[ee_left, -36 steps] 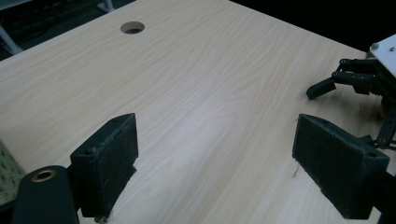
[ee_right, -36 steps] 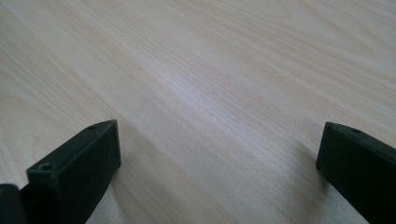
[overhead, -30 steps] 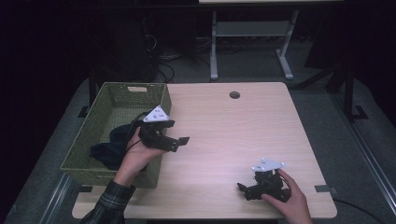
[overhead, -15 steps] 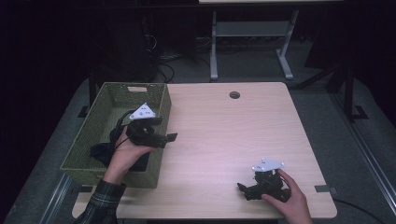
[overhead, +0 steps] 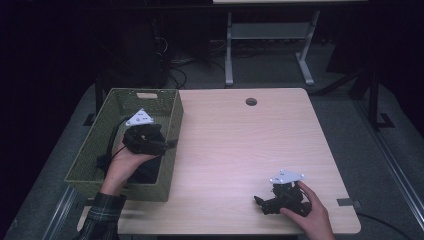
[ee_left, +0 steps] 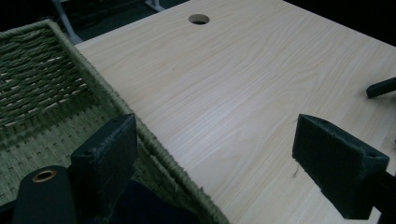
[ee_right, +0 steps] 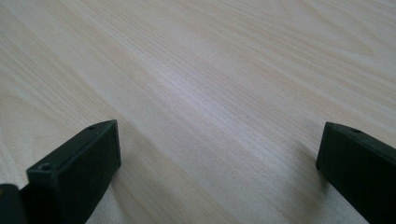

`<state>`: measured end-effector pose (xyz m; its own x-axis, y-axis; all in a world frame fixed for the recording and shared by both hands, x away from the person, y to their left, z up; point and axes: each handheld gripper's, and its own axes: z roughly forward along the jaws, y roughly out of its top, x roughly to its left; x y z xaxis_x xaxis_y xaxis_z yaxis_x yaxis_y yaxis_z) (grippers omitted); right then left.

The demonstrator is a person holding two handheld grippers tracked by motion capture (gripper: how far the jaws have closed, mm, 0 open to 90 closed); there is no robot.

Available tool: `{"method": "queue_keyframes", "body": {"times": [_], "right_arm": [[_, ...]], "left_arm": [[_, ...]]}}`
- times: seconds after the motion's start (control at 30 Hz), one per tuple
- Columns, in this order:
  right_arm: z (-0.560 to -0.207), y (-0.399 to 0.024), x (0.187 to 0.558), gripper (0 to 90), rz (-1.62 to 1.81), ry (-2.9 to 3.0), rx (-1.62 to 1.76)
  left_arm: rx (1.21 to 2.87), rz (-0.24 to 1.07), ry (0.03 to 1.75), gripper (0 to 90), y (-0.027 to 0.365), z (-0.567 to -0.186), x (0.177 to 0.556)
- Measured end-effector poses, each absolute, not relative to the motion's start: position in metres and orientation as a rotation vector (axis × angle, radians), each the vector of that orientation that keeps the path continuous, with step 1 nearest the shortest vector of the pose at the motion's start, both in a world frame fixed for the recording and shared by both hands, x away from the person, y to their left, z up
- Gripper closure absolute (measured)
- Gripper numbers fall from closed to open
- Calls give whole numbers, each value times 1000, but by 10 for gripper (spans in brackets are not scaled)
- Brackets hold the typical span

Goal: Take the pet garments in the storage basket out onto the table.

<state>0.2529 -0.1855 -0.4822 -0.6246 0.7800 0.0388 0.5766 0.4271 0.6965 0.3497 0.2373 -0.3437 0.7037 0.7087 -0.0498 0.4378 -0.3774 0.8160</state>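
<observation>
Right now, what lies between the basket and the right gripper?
Only bare tabletop in the high view, between the basket and the right gripper.

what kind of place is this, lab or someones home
Probably a lab or workshop: a bare wooden table with a cable hole, a metal stand behind on dark carpet, and a handheld left claw trailing a cable.

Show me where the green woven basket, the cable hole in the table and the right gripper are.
green woven basket (overhead: pixel 171 145): high view, right wall.
cable hole (ee_left: pixel 199 19): left gripper view, its centre.
right gripper (overhead: pixel 258 204): high view, between its fingertips.
</observation>
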Motion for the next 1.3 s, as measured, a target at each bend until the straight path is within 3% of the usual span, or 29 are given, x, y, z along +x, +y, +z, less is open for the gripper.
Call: {"method": "queue_keyframes", "body": {"times": [0.93, 1.3], "right_arm": [[-482, -185, 253, 0, 998, 2394, 1173], [-482, -185, 253, 0, 998, 2395, 1174]], "left_arm": [[2098, 499, 996, 142, 291, -359, 363], [2154, 475, 1080, 142, 306, -379, 369]]}}
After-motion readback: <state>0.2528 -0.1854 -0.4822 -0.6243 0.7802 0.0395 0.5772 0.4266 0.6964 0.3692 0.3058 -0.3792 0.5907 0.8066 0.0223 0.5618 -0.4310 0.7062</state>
